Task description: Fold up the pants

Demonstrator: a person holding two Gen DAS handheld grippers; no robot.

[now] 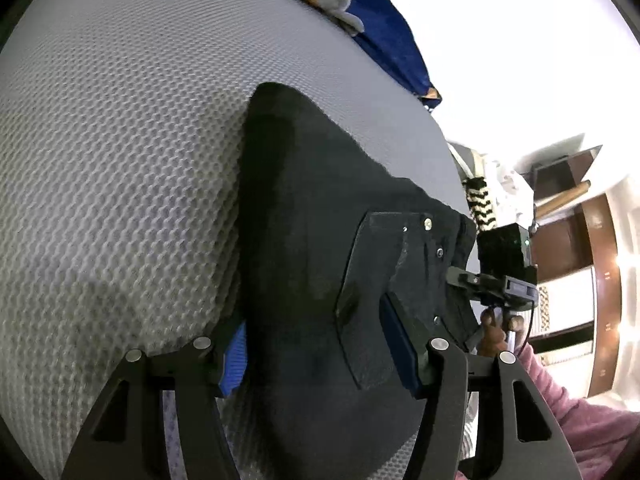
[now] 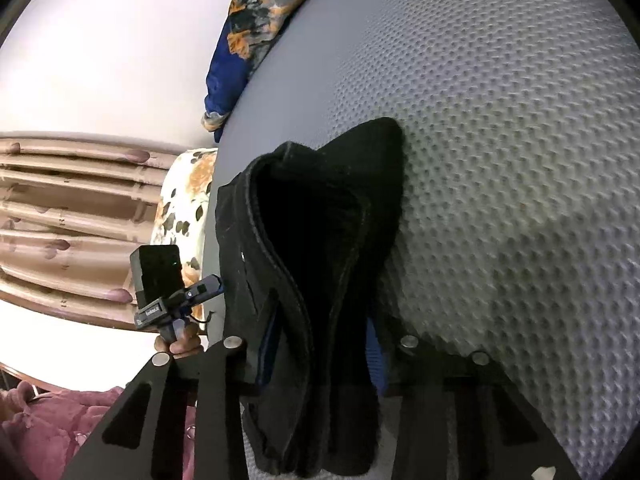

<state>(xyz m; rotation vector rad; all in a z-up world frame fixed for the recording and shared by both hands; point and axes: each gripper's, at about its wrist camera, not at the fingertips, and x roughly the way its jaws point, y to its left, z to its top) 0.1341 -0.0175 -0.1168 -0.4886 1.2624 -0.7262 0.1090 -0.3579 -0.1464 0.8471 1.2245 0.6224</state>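
The black pants (image 1: 304,216) hang in a bunched fold between my two grippers over a grey mesh-textured mattress (image 1: 120,160). My left gripper (image 1: 320,356) has its blue-padded fingers on either side of the cloth, shut on the pants. The right gripper's body (image 1: 500,264) shows at the pants' far edge in the left wrist view. In the right wrist view the pants (image 2: 320,248) drape down between my right gripper (image 2: 320,360), shut on the waistband. The left gripper's body (image 2: 164,280) is just left of the pants.
A blue patterned blanket (image 2: 248,32) lies at the mattress's far edge. A floral pillow (image 2: 184,208) sits beside the mattress. A curtain (image 2: 60,216) and white wall are beyond. Brown furniture (image 1: 576,224) stands at the right. My pink sleeve (image 1: 580,412) is low.
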